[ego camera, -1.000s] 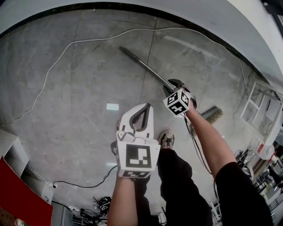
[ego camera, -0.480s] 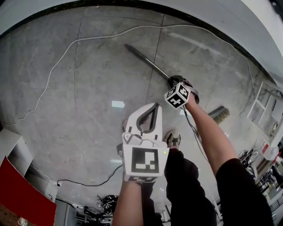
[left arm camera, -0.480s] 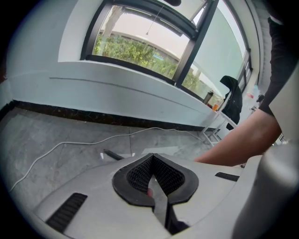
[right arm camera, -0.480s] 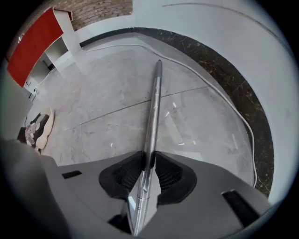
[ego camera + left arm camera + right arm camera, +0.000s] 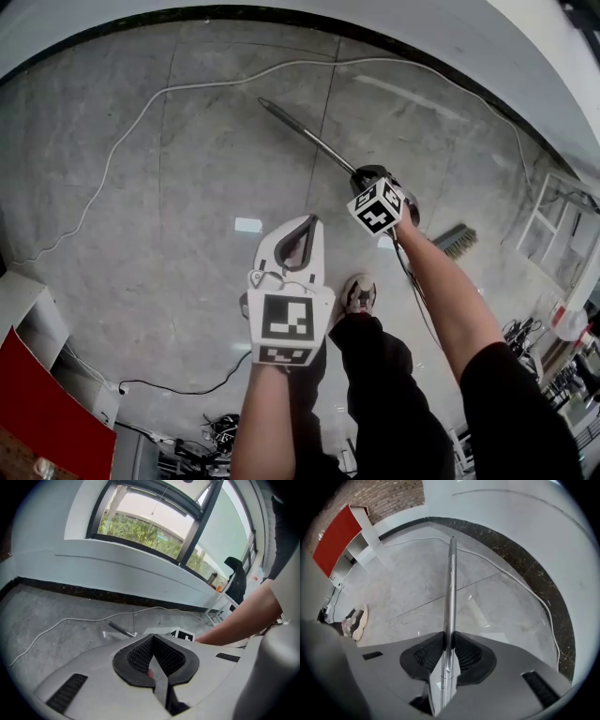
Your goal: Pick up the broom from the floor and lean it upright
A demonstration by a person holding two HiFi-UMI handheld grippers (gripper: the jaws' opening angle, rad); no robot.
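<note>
Right gripper view shows the right gripper (image 5: 448, 637) with its jaws, which have just been closing, clamped on the metal handle of the broom (image 5: 451, 583). In the head view the broom runs slantwise across the gray floor (image 5: 187, 206), its bristles (image 5: 456, 241) beside the person's right arm. The left gripper (image 5: 303, 221) hovers nearby, its jaws together with nothing between them.

right gripper (image 5: 449, 644) just closed, gripping broom handle (image 5: 451, 583)
</note>
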